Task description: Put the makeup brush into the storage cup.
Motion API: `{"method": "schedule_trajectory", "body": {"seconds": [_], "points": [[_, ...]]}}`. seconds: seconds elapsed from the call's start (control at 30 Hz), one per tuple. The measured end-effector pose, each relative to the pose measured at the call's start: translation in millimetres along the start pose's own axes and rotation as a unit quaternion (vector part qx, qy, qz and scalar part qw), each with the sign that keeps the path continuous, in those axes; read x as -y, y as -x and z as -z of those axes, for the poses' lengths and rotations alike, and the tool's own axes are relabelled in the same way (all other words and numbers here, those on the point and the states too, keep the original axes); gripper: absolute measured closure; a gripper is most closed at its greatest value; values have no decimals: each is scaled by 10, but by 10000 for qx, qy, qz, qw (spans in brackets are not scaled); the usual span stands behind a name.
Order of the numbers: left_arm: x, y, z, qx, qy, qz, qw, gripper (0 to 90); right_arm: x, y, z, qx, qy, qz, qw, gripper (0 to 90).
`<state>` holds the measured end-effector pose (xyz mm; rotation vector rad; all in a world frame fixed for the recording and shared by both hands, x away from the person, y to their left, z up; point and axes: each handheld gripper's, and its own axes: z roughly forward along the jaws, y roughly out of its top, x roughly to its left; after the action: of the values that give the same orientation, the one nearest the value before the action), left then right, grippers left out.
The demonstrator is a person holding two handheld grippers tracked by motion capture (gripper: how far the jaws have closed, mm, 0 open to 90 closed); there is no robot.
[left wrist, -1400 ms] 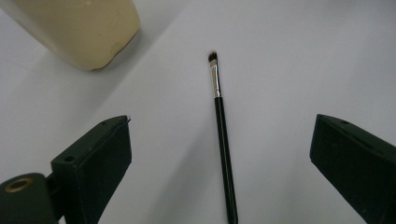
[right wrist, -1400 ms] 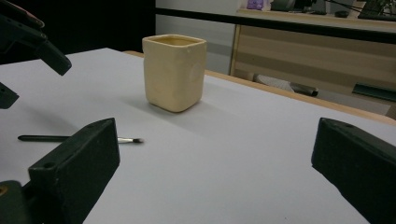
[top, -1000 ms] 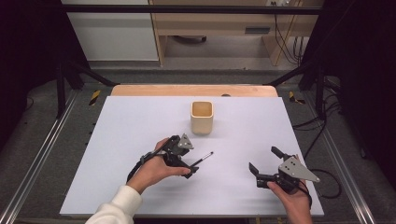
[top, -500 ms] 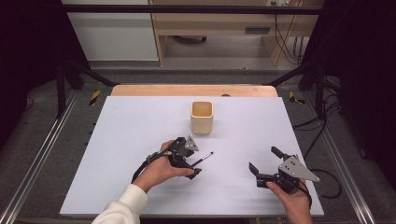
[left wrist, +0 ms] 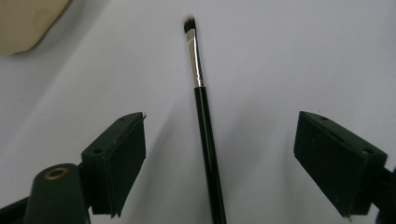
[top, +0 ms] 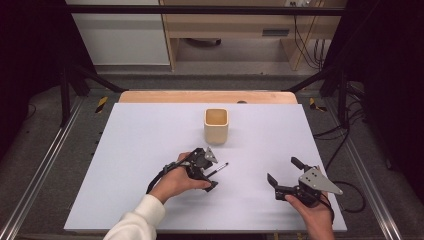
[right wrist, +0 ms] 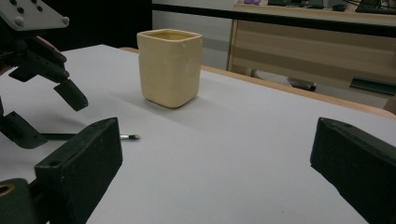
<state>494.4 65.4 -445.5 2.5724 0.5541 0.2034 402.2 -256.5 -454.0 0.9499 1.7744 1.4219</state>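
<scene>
Thin black brush (left wrist: 205, 140) flat on the white table (top: 125, 165), in front of the cream cup (top: 216, 125).
Lies between the wide-open jaws of the left hand-held gripper (left wrist: 219, 163), seemingly touching neither, bristles pointing away. Right hand-held gripper (top: 284, 175) well apart to the right, jaws likewise spread, gripping nothing, low over the table.

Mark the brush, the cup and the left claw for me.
brush (left wrist: 207, 140), left gripper view, on the black handle.
cup (top: 216, 130), high view, on the front wall.
left claw (top: 211, 172), high view, midway between its open fingertips.
</scene>
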Motion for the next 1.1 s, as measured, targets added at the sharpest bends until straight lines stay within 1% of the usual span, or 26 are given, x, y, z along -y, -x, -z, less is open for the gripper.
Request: {"method": "schedule_trajectory", "body": {"seconds": [0.1,0.23,0.3,0.4,0.57,0.67,0.73,0.83,0.93,1.0,1.1], "points": [[-28,5,-22,10,-10,41,10000,207,0,-2,0,-3,-17,-17,10000,24],[-33,-13,-41,16,-75,73,9999,269,2,-7,-3,-21,-30,-9,10000,25],[-25,-26,-45,16,-130,85,9999,335,1,-7,-4,-21,-32,-21,10000,25],[-12,-34,-40,16,-196,97,9998,377,1,-6,-4,-22,-29,-22,10000,25],[5,-54,-23,-3,-225,154,9996,434,1,-7,-6,-31,-33,6,10000,25],[7,-55,-25,7,-246,116,9996,455,1,-6,-5,-22,-35,-5,10000,25],[5,-53,-27,-31,-255,88,9996,478,1,-6,-5,-18,-36,-16,10000,25],[1,-52,-35,-14,-268,129,9996,511,2,-6,-6,-22,-41,0,10000,26],[-3,-46,-45,5,-310,107,9995,550,2,-7,-7,-26,-45,5,10000,26],[-6,-44,-52,-25,-339,116,9994,565,3,-6,-9,-25,-41,1,10000,26],[-11,-43,-60,-22,-350,133,9993,612,3,-6,-9,-31,-39,0,10000,28]]}}
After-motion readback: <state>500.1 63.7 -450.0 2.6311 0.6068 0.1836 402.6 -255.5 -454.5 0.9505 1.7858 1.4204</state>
